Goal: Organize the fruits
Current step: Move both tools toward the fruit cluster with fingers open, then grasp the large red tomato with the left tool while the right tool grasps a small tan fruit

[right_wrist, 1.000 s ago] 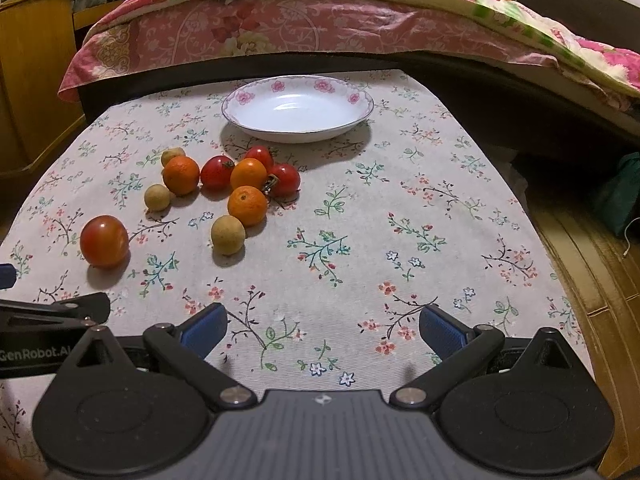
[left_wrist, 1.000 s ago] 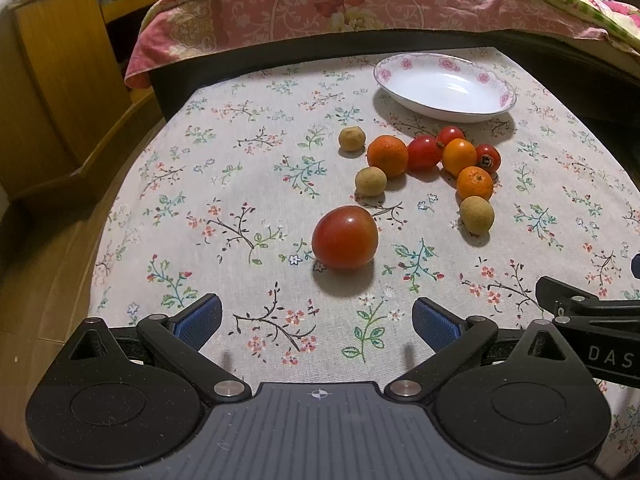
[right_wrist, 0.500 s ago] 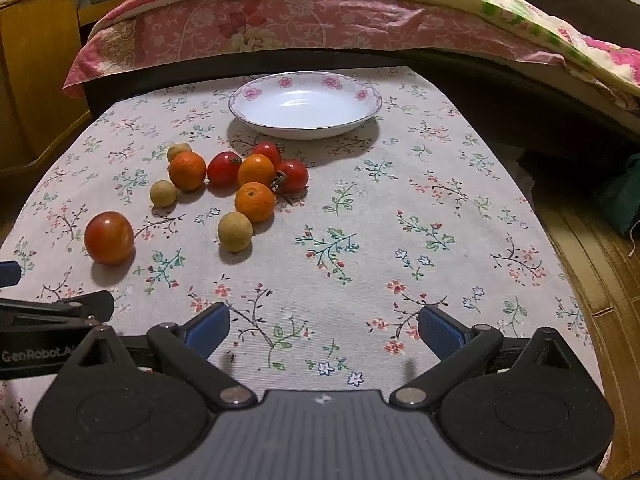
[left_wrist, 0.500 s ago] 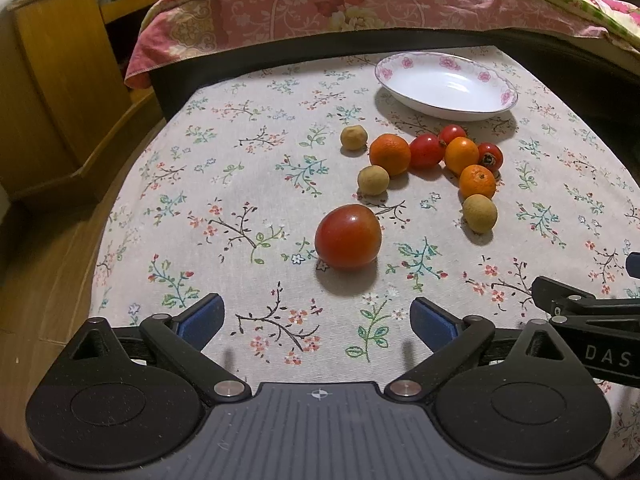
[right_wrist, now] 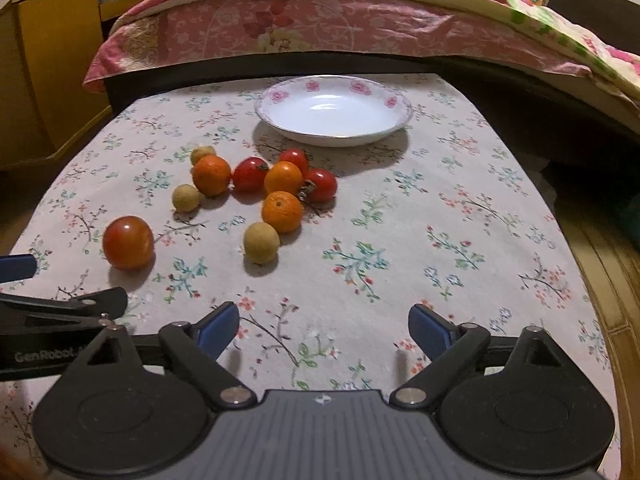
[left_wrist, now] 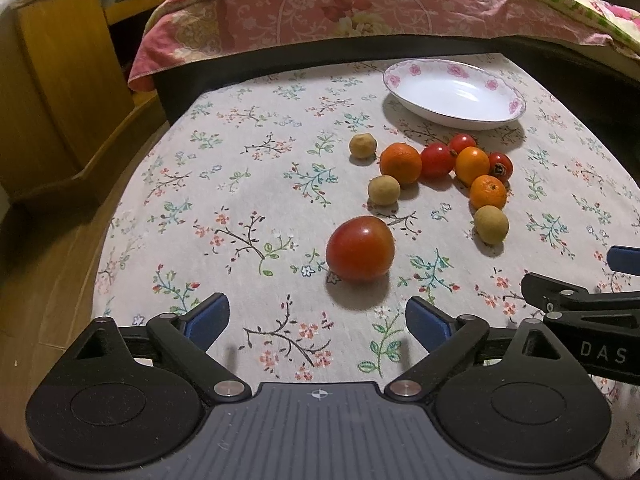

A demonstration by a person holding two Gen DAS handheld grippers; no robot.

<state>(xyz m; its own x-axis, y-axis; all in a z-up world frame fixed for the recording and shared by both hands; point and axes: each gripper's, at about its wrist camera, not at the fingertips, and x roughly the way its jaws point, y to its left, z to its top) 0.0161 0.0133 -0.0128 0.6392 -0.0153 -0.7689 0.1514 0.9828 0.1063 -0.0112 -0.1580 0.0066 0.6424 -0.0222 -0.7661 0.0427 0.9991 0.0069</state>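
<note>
A large red tomato [left_wrist: 360, 249] lies alone on the floral tablecloth, just ahead of my left gripper [left_wrist: 316, 320]. That gripper's jaws stand wide and are closing, with nothing between them. Beyond the tomato is a cluster of oranges [left_wrist: 401, 162], small tomatoes [left_wrist: 437, 160] and tan longans [left_wrist: 491, 224]. A white dish with pink flowers [left_wrist: 516, 102] sits behind them with nothing in it. My right gripper [right_wrist: 324, 328] hovers over bare cloth, its jaws also closing on nothing. In its view the large tomato [right_wrist: 128, 242] is left, and the oranges [right_wrist: 282, 211] and dish [right_wrist: 276, 96] are ahead.
The table [right_wrist: 460, 200] ends at a bed with a pink quilt [right_wrist: 320, 28] at the back. A wooden cabinet [left_wrist: 60, 80] stands on the left and wood floor [right_wrist: 608, 280] lies to the right. The right gripper's fingers [left_wrist: 560, 294] reach into the left wrist view.
Both grippers' jaws have narrowed a little, the right more. The right wrist view has drawn slightly closer to the fruit, which now sits more central. No fruit has moved.
</note>
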